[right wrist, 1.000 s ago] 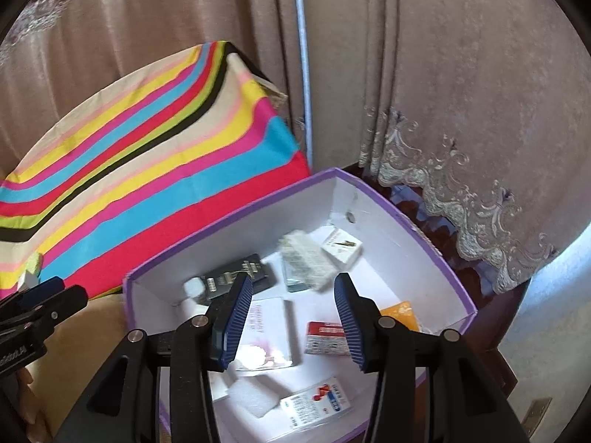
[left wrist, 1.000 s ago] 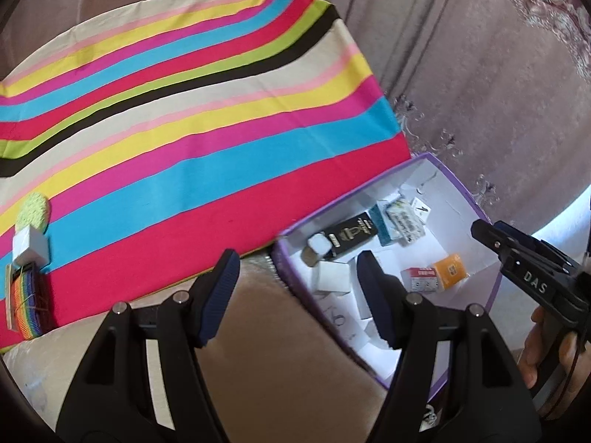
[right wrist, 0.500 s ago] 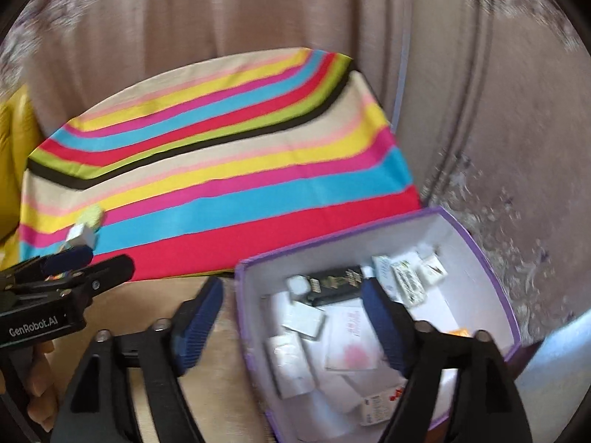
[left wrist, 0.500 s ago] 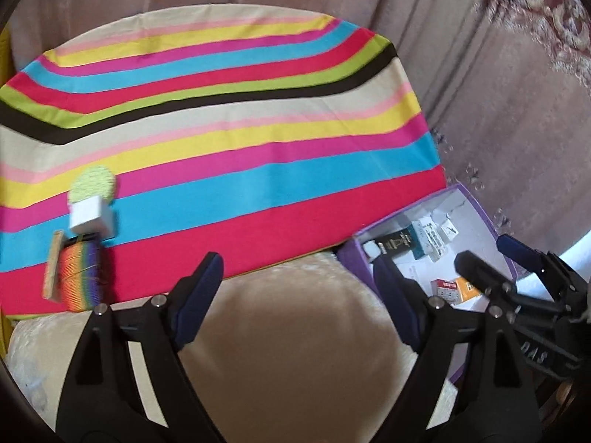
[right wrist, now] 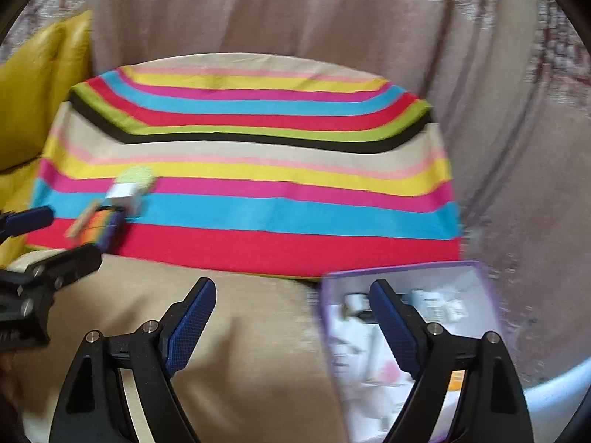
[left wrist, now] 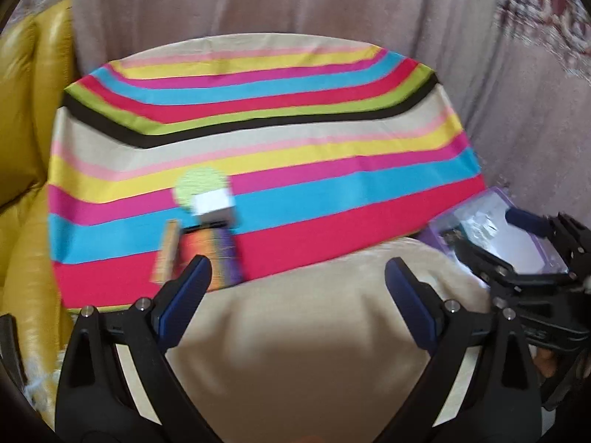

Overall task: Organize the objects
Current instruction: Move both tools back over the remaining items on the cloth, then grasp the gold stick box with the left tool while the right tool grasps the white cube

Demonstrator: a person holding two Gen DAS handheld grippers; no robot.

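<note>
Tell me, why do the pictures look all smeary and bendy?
Left wrist view: motion blur smears the white cube and rainbow block; the fisheye lens bows the striped cloth. Right wrist view: the purple box and its contents are blurred beyond reading, curtains streaked; a soft shadow falls on the beige cushion.

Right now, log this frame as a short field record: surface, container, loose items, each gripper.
surface: striped cloth over a beige cushion
container: purple box, open, small packets inside, blurred
loose items: white cube, green round pad and rainbow-striped item clustered on the cloth
left gripper: jaws opening, nothing between them
right gripper: open, empty
backdrop: curtain, yellow sofa
</note>
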